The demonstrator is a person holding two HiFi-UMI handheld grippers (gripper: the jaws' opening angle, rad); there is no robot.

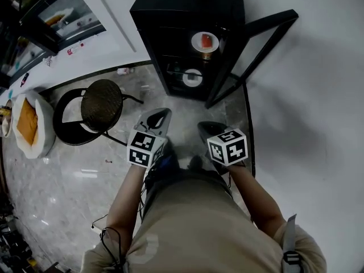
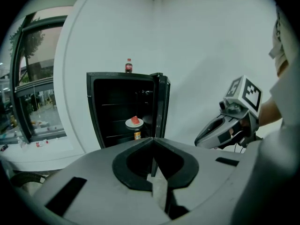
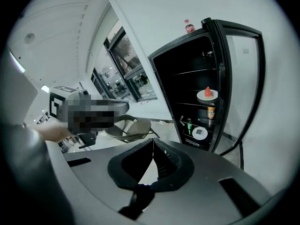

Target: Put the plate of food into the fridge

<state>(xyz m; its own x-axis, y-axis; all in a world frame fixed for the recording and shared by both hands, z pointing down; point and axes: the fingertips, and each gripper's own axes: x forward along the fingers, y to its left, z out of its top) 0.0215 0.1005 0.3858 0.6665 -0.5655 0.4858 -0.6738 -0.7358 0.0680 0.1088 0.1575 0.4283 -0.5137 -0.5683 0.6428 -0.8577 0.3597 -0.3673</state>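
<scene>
A white plate of red food rests on a shelf inside the black fridge; its glass door stands open to the right. The plate shows in the left gripper view, and the plate in the right gripper view too. Both grippers are held side by side in front of the person's body, well short of the fridge. My left gripper is shut with nothing in it, its jaws meeting. My right gripper is also shut and empty.
A second white dish lies on a lower fridge shelf, with a can under the plate. A small bottle stands on the fridge top. A round black chair and a white sack sit at the left.
</scene>
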